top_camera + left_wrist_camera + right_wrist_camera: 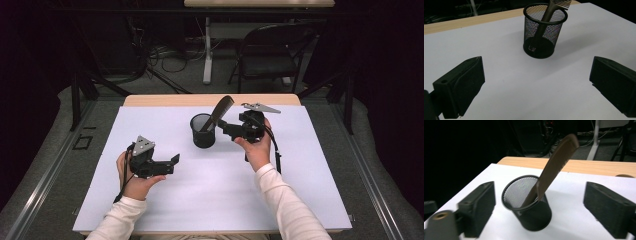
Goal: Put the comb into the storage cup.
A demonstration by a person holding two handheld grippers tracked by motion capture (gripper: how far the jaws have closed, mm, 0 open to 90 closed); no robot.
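Observation:
A black mesh cup (202, 132) stands upright at the middle back of the white sheet, and a brown comb (220, 110) leans out of it toward the right. Just right of the cup, my right gripper (228, 128) points left at it, open. In the right gripper view, the cup (529, 206) and the comb (555, 166) sit between the two spread jaws of that gripper (540, 195), with no contact visible. At front left, my left gripper (170, 165) is held open and empty. In the left gripper view, it (536, 72) faces the cup (541, 35) and comb (548, 11) from a distance.
The white sheet (210, 195) covers most of a wooden table (165, 100), whose bare strip shows at the back. Beyond the table are a folding chair (270, 55), a white table leg (207, 50) and cables on the floor. Bare sheet lies in front of the cup.

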